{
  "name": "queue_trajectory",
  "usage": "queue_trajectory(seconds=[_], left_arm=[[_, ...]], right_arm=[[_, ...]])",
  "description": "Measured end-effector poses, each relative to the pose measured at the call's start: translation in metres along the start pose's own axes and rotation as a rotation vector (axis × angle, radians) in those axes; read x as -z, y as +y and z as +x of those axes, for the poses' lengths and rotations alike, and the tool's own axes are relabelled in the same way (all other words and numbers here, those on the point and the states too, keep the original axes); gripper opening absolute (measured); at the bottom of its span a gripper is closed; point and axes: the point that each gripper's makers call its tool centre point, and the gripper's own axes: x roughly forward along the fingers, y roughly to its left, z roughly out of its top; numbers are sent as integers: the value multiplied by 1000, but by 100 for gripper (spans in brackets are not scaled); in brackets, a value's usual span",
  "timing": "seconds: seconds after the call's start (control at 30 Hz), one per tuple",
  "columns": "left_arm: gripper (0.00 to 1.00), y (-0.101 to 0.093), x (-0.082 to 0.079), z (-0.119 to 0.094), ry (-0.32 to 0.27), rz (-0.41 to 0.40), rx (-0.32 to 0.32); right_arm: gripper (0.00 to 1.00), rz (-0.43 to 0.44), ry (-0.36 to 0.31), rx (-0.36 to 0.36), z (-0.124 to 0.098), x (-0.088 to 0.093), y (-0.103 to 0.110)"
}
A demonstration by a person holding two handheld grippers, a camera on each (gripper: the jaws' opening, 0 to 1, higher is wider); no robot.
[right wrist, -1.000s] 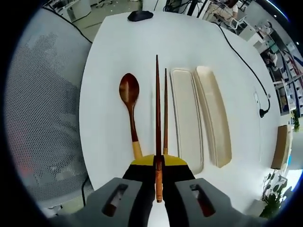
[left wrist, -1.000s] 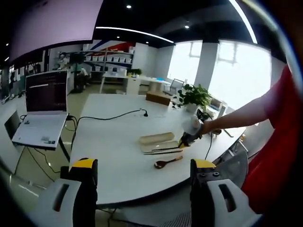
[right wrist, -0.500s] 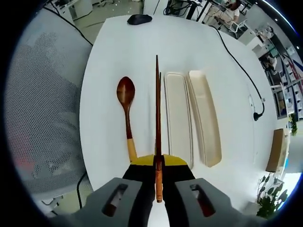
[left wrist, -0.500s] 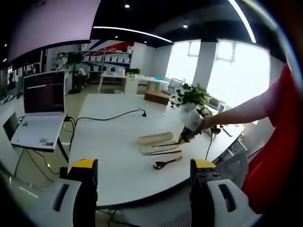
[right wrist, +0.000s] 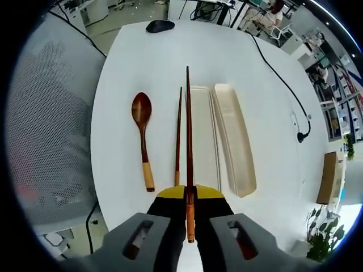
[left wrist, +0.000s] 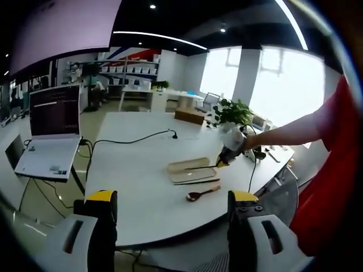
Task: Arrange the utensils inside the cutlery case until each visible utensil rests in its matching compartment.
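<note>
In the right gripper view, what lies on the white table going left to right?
Wooden spoon → loose chopstick → chopstick held in the right tongs → open case tray → case lid.

An open-plan office, it seems: a big white table (left wrist: 142,198) with a laptop (left wrist: 48,133) beside it, a cable (left wrist: 127,140) across the top, a potted plant (left wrist: 231,115), more desks (left wrist: 142,93) and what look like shelves (left wrist: 122,73) behind, large windows (left wrist: 281,85), strip ceiling lights (left wrist: 161,38).
</note>
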Motion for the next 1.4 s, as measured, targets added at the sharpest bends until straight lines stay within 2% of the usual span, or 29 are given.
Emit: queue_trajectory(seconds=[0.17,0.4,0.57,0.87,0.97,1.2,1.33,1.4], left_arm=[[82,0,0,0,-2,-2,-4],[82,8,-10,-2,-29,-2,-25],[82,8,-1,-3,-8,-10,-28],[82,4,4,0,5,-19,-22],[82,2,4,2,11,-14,-15],[82,-1,-3,4,3,0,-4],[81,-10,-18,6,-70,-124,63],[80,-7,-19,6,-74,-137,67]], right_arm=[[0,-9,-17,-7,-16,-5,-7],[0,9,-21,24,-23,-1,-28],[0,-9,-14,42,-28,-3,-37],[0,-12,-37,24,-38,-12,-33],[0,-27,-30,35,-40,-13,-35],[0,-3,0,5,-35,-9,-39],[0,0,3,1,-35,-8,-42],[0,6,4,1,-35,-7,-44]])
